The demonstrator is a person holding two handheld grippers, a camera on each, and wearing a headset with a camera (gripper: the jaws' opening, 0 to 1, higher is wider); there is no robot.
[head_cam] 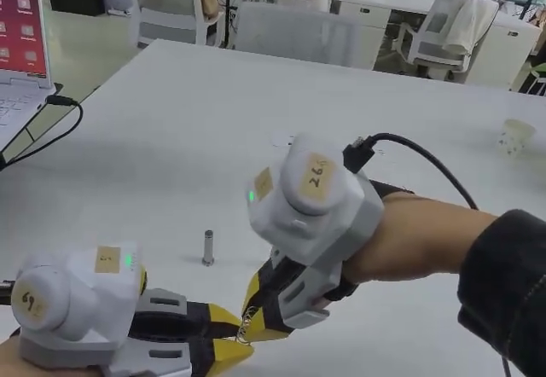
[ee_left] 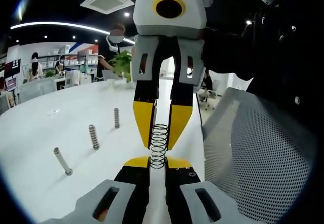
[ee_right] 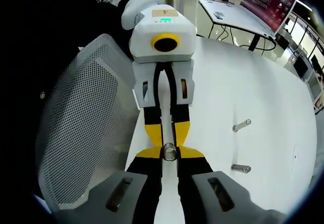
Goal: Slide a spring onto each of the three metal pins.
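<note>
Two of three pins are loaded: the near sprung pin [ee_left: 93, 137] and far sprung pin [ee_left: 117, 118] stand beyond the bare pin [ee_left: 63, 161]. The last spring [ee_left: 159, 148] is held above the table, right of the bare pin. The jaws of the left gripper [ee_left: 158, 164] and right gripper [ee_left: 160, 144] both appear closed on it. Remaining: seat it on the bare pin.

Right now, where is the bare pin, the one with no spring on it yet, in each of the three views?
Head view: the bare pin stands left of centre.
Left gripper view: lower left, leaning.
Right gripper view: right of centre, tilted.
Shared landmark: the spring held low near the middle of every view.
</note>
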